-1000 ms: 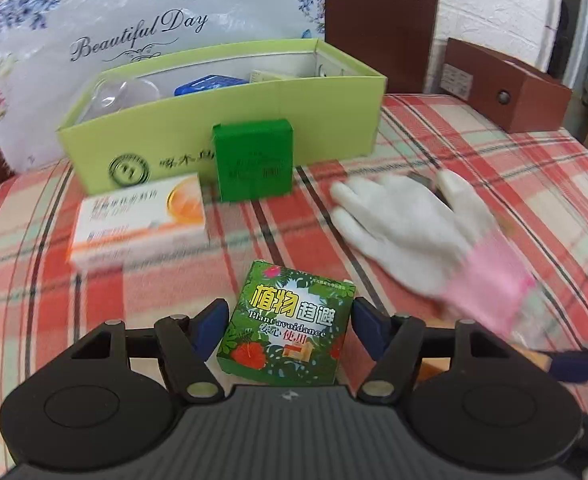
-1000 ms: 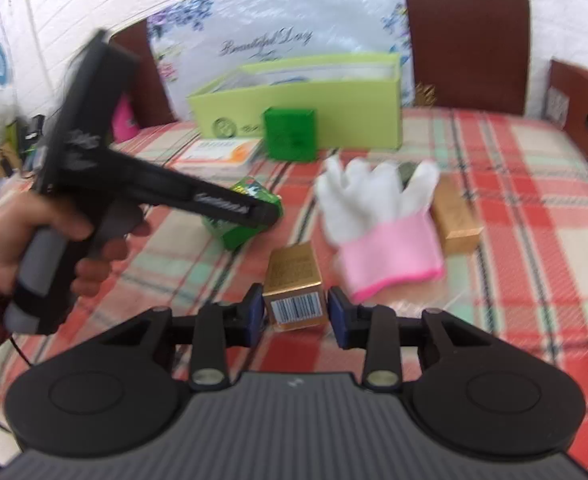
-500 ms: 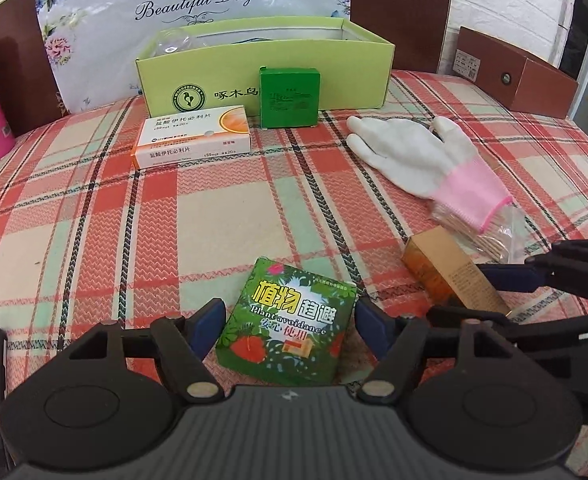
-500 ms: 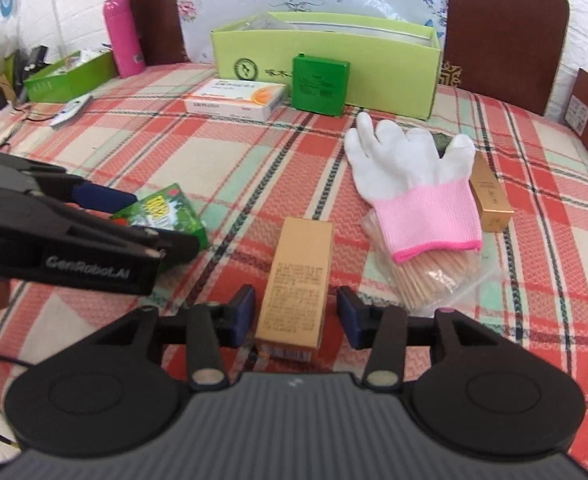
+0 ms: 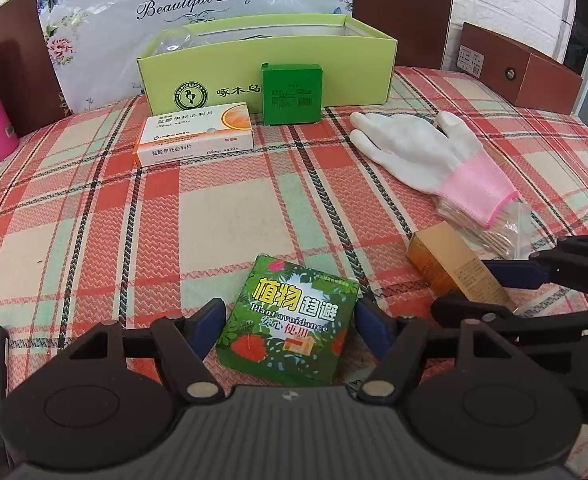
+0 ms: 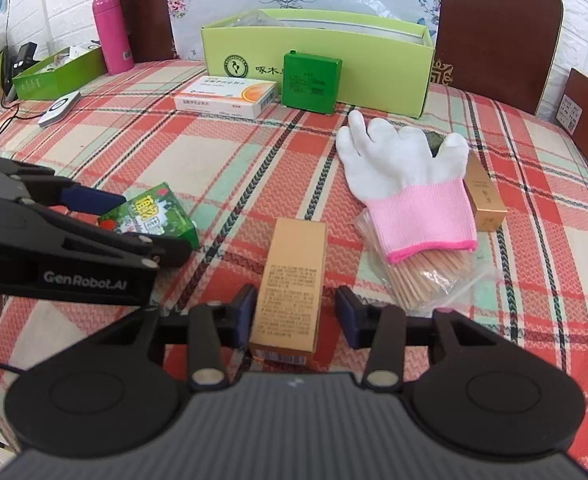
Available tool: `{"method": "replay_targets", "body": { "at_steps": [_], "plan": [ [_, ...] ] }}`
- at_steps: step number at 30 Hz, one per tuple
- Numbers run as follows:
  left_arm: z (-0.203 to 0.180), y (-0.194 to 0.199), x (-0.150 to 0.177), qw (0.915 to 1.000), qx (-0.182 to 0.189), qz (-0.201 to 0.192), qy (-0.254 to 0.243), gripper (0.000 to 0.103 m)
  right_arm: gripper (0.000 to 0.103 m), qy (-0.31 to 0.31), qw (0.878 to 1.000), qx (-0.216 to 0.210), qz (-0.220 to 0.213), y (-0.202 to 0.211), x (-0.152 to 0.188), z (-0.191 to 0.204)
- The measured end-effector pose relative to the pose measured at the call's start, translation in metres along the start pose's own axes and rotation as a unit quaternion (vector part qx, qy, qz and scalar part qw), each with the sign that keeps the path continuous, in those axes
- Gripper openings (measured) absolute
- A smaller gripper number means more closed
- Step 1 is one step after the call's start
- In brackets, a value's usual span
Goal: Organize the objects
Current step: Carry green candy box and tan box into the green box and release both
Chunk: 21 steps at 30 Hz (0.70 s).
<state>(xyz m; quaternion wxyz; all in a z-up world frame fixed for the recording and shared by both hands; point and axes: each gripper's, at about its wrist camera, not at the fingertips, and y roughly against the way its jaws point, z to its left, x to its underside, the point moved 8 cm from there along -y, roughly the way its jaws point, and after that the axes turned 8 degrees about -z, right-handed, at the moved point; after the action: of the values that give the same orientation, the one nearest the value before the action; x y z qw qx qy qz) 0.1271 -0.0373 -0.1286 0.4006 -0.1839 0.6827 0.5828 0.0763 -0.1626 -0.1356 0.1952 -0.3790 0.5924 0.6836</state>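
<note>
Right now both claws straddle boxes lying on the plaid surface [image 5: 221, 216]: left claw [image 5: 287, 326] stands open around the green leaf-print box [image 5: 289, 320], pads clear of both sides; right claw [image 6: 296, 310] is closing on the tan carton [image 6: 291, 280], left pad touching, right pad still apart. Best to centre each box between the pads, squeeze square on the long sides, then lift toward the lime tray [image 5: 269, 76] at the back. Versus a second ago: both views are lower and farther back, and the glove [image 6: 406, 176] looks sharp, not blurred.
</note>
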Motion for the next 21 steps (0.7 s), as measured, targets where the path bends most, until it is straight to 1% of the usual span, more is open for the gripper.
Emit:
{"method": "replay_targets", "body": {
  "at_steps": [1,2,6,10,14,16,18,20,21],
  "plan": [
    [0.000,0.000,0.000,1.0000,0.002,0.000,0.001,0.073,0.033,0.000,1.000,-0.002,0.000,0.000,0.000,0.001],
    [0.000,0.000,-0.001,1.0000,0.003,-0.001,0.002,0.072,0.031,-0.001,1.000,-0.005,-0.001,0.001,-0.001,0.001],
    [-0.001,0.004,-0.006,0.9998,0.015,-0.008,0.013,0.070,0.031,-0.012,1.000,-0.016,-0.011,0.002,-0.003,0.001],
    [0.003,0.016,-0.026,0.9986,0.024,-0.037,0.031,0.069,0.031,-0.040,0.998,-0.045,-0.034,0.011,-0.017,-0.003],
    [0.012,0.030,-0.068,0.9954,0.024,-0.084,0.039,0.069,0.031,-0.049,0.994,-0.052,-0.078,0.022,-0.053,-0.012],
    [0.020,0.032,-0.094,0.9931,0.022,-0.106,0.045,0.069,0.031,-0.047,0.992,-0.053,-0.100,0.024,-0.075,-0.017],
    [0.027,0.033,-0.121,0.9907,0.009,-0.127,0.049,0.069,0.031,-0.043,0.991,-0.051,-0.120,0.023,-0.101,-0.024],
    [0.033,0.030,-0.148,0.9877,-0.005,-0.150,0.042,0.069,0.031,-0.033,0.989,-0.046,-0.139,0.018,-0.126,-0.029],
    [0.036,0.026,-0.161,0.9867,-0.011,-0.156,0.042,0.069,0.031,-0.030,0.988,-0.044,-0.148,0.014,-0.139,-0.032]
  ]
}}
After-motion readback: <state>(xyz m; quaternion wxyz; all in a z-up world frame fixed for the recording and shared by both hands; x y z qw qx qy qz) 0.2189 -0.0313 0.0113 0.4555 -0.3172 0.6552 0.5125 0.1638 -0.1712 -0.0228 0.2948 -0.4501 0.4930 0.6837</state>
